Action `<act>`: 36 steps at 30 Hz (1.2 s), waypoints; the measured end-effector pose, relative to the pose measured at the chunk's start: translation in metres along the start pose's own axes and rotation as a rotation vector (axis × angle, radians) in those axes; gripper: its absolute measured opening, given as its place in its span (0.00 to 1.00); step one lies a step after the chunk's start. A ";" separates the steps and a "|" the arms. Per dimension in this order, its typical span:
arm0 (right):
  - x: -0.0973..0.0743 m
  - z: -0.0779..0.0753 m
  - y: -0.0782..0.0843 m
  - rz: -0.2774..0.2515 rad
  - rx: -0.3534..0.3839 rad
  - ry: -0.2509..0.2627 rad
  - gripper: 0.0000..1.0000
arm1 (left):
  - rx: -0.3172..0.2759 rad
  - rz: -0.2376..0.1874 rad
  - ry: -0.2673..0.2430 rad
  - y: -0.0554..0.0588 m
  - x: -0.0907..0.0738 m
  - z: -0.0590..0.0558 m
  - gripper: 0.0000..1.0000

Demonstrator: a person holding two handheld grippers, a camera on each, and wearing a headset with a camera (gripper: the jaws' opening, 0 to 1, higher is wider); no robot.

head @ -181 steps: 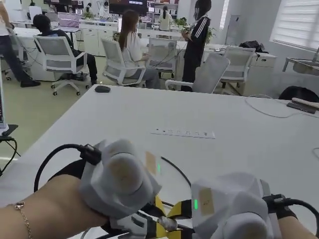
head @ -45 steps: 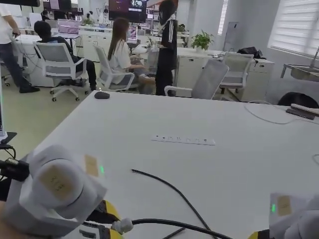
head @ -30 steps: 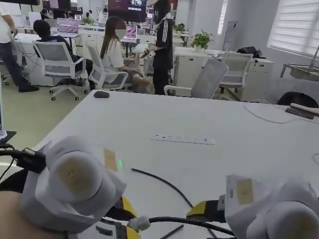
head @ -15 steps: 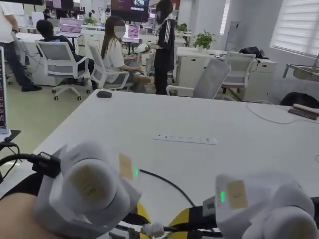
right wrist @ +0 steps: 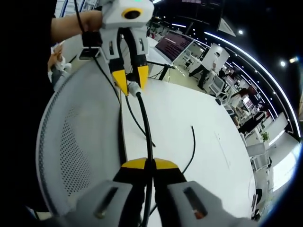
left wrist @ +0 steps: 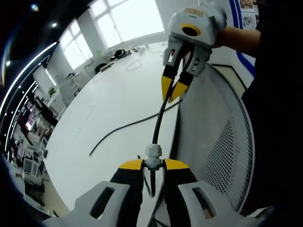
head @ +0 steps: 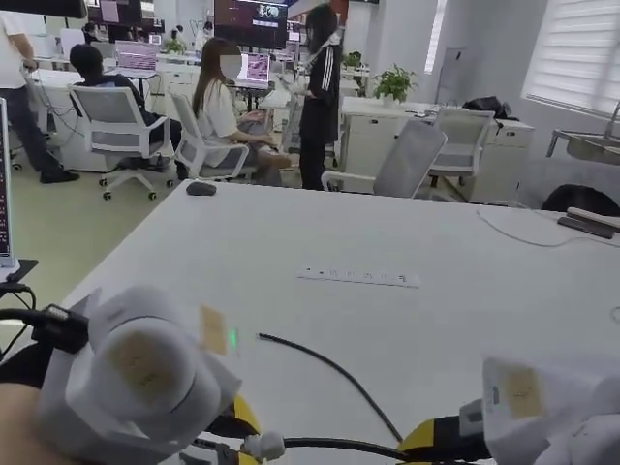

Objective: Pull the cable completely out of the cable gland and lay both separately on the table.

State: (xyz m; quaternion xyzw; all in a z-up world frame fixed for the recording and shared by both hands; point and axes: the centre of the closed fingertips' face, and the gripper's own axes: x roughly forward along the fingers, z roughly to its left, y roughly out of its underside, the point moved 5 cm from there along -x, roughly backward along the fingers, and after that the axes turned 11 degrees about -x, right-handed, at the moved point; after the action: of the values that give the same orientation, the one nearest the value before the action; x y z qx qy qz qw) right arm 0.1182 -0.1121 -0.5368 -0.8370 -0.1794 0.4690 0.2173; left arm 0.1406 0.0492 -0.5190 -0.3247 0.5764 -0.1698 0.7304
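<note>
Two grippers pulling apart again. Nearly nose to nose half a second back at the near edge of the table, now well apart with a bare run of cable stretched between. Probably means another length drawn through, not a finish.

Starting at the left: left gripper clamped on the white cable gland, held up off the table at the near left. Same story in the left gripper view: gland pinched between the yellow tips, black cable coming out the front, plus a bit of black showing behind the gland between the jaws. So still threaded, going by that. Neither piece laid down yet.

Over to the right: right gripper closed tight on the cable, near right, also held off the table. Rest of the cable lying loose on the tabletop, trailing off toward the far left.

Versus six seconds back: grippers bunched close together then, only a short arc of cable showing beyond them. Lots more slack out on the table now. Spread looks much like 1.5 seconds back too, with a close-up regrip in between, so looks like pull, regrip, pull. Can't tell how much is left on the far side of the gland.
</note>
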 end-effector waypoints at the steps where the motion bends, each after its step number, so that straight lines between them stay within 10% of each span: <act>1: 0.000 0.000 0.002 0.007 0.001 0.000 0.02 | 0.000 0.001 -0.001 0.000 0.000 0.000 0.16; 22: 0.003 0.011 0.051 0.217 0.138 -0.064 0.12 | -0.018 0.008 -0.028 0.007 -0.005 0.005 0.16; 36: 0.014 -0.008 -0.040 -0.137 0.054 0.051 0.24 | 0.011 -0.012 0.006 -0.002 0.001 -0.009 0.16</act>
State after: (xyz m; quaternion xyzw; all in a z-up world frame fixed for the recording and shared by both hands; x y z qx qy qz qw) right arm 0.1280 -0.0726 -0.5220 -0.8283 -0.2179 0.4363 0.2759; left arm 0.1326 0.0443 -0.5194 -0.3234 0.5755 -0.1782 0.7297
